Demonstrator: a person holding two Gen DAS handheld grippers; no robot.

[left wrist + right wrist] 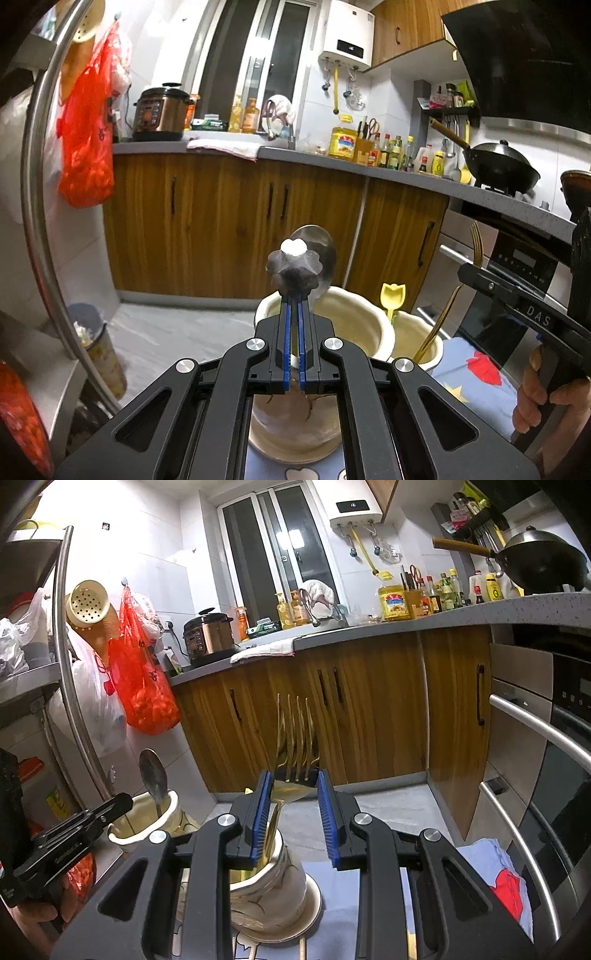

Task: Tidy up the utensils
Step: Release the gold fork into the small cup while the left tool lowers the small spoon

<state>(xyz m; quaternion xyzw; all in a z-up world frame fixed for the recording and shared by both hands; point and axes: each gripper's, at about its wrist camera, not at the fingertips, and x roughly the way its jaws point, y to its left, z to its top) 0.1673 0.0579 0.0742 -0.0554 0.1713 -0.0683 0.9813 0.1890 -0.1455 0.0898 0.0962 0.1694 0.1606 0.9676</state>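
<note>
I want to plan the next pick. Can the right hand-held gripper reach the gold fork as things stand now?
Probably yes. The right hand-held gripper is open, and the gold fork stands in its cream holder between the pads already, with nothing in the way.

Both fisheye views ride just behind their own tongs, low over the cream holders, and look outward across the kitchen toward the wooden cabinets and the counter [406, 168] along the far wall.

The left wrist view sits close above one cream holder [354, 314], with the window at 12 o'clock and the wok [498, 168] at 2 o'clock.

The right wrist view hangs over its neighbouring holder [273, 886], the window at 12 o'clock.

Each view catches the other tool: at 3 o'clock from the left, at 8 o'clock from the right. Both share the pressure cooker [160, 110].
</note>
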